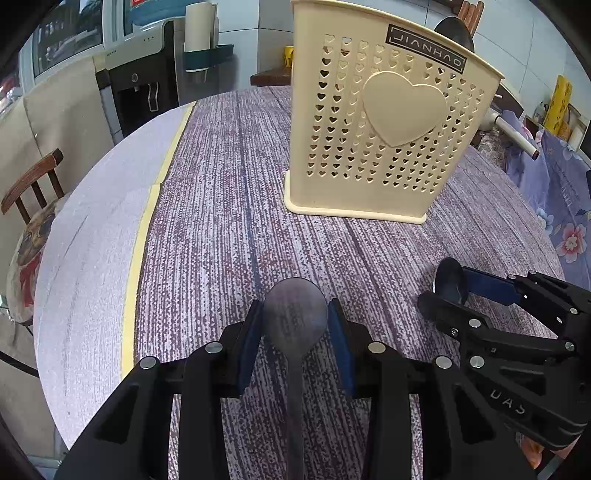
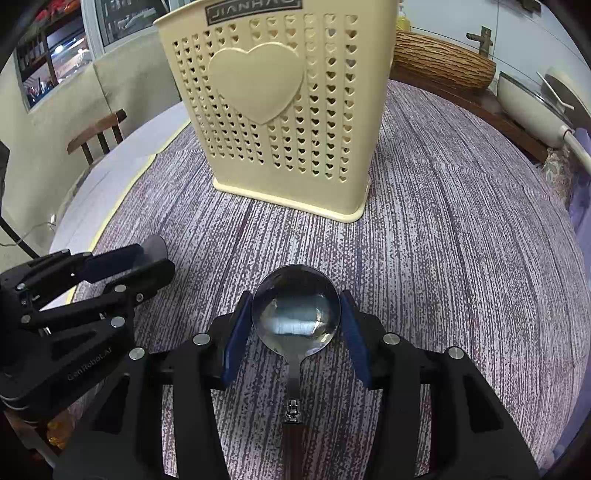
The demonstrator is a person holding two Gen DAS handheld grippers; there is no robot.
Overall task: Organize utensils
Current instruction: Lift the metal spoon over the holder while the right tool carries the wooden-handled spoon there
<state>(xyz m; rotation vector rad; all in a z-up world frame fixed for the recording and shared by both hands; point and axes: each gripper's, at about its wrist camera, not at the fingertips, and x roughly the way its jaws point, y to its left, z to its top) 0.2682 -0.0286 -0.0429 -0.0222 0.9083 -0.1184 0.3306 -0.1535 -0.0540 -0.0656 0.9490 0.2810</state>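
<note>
Left gripper [image 1: 295, 317] clamps dark spoon [image 1: 295, 314]; right gripper [image 2: 295, 317] clamps shiny spoon [image 2: 295, 310]. Cream holder [image 1: 384, 125] behind, one utensil [image 1: 454, 33] inside.

Seen from the right gripper [image 2: 295, 325]: its two blue-padded fingers [image 2: 233, 339] close against the sides of a shiny metal spoon [image 2: 295, 314], bowl facing up between them, its handle running back toward the camera. Below lies a purple-and-white striped tablecloth [image 2: 443, 258]. Straight ahead stands a cream plastic utensil holder [image 2: 280, 122], pierced with small hearts and bearing one large raised heart. To the left, just beside, the left gripper [image 2: 147, 258] holds a dark spoon [image 2: 155, 245] between its fingers. A wooden chair [image 2: 98, 134] sits farther left.
</note>
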